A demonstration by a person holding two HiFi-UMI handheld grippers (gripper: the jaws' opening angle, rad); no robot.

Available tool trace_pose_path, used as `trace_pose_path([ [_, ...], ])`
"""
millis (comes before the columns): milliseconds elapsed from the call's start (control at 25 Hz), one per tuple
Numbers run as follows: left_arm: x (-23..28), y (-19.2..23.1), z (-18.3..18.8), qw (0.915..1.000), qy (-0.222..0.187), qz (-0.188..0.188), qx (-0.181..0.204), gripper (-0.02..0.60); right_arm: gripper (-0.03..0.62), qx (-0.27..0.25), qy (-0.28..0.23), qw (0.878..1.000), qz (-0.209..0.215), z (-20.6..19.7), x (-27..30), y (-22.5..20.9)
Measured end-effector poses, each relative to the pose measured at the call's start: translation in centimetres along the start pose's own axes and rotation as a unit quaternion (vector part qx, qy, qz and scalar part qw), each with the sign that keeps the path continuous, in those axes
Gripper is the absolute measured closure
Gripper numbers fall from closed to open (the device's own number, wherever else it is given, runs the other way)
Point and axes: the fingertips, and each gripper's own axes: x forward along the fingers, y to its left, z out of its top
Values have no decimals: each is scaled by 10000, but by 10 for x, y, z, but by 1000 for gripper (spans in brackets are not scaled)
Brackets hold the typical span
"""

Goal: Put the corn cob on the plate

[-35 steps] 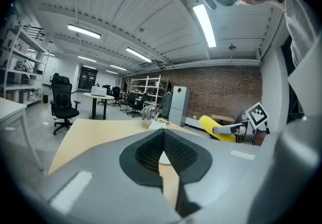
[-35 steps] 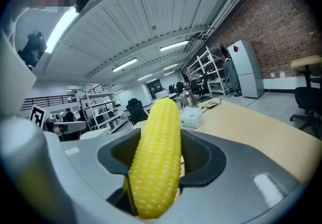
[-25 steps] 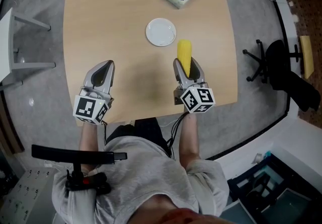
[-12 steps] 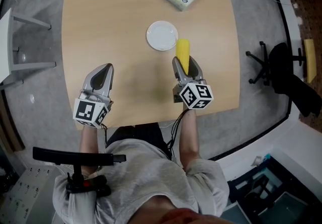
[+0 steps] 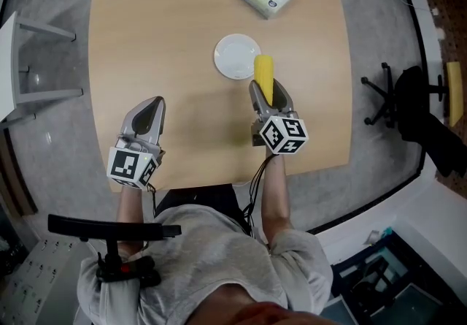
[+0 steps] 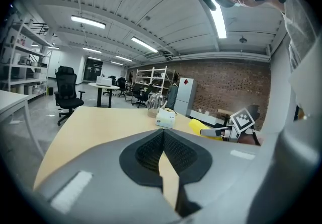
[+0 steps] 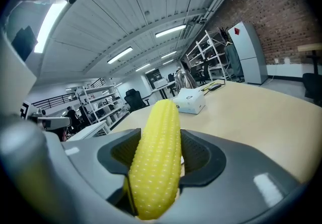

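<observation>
"Since you asked where it's at: the corn cob [image 7: 154, 162] is clamped in my right gripper [image 5: 267, 91]. The jaws are spread wide around its fat end and the pads press both sides. The rest pokes out toward 12 o'clock. From my head view the tip sits right at the 3 o'clock edge of the plate [image 5: 230, 58], so I'm nearly there but not over it."

"Nice. So what's the plan for the drop, just let go?"

"Nah, I reckon that'd be sloppy. The plate is at about 11 o'clock from my gripper, so I'd slide that way until the middle of the cob is over the middle of the plate, not just the tip. Then get it low and roughly flat before I open up. It's round, so dropped from any height I'd bet it rolls off onto the table [image 5: 168, 39]."

"And your other hand?"

"My left gripper [image 5: 148, 113] is parked at 9 o'clock from the right one, well clear of everything. Its jaws are closed tip to tip with nothing in them. I could use it to steady the plate, but the plate looks light and shallow, so I'd honestly leave it alone and just go slow."
</observation>
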Motion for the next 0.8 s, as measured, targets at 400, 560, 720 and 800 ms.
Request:
trace_pose_path([
  [400,14,9,-13,9998,122,104,-69,561,344,-48,168,9998,40,-9,29,-13],
  [560,17,11,-18,9997,171,143,-114,561,344,-49,240,9997,43,-15,38,-18],
  [720,19,11,-16,9994,259,171,-148,561,344,-92,311,9995,40,-18,43,-19],
  [800,21,13,-18,9994,257,170,-160,561,344,-100,347,9993,44,-20,48,-19],
])
